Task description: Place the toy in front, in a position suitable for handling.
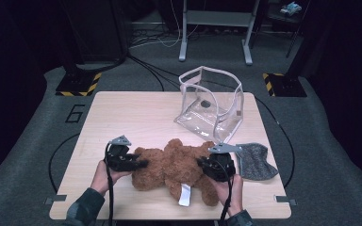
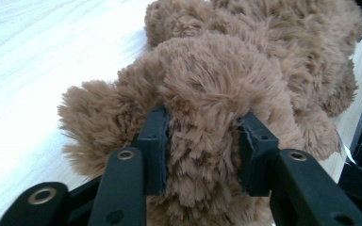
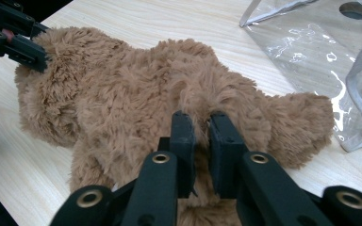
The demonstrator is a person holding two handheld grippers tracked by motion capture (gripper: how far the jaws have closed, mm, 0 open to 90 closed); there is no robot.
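Note:
A brown plush teddy bear (image 1: 172, 165) lies across the front middle of the wooden table (image 1: 122, 117), with a white tag (image 1: 185, 194) at its near side. My left gripper (image 1: 139, 163) meets the bear's left end. In the left gripper view its jaws (image 2: 202, 150) straddle a thick bulge of fur (image 2: 226, 70), and both pads press into it. My right gripper (image 1: 200, 162) is at the bear's right side. Its jaws (image 3: 201, 141) stand almost together, pinching a tuft of the bear (image 3: 122, 94). The left gripper (image 3: 26, 44) grips the far end in the right gripper view.
A clear plastic bag (image 1: 212, 103) with white trim stands open behind the bear at the back right. A grey knitted cloth (image 1: 257, 162) lies beside my right hand near the table's right edge. A desk frame and cables stand on the floor beyond the table.

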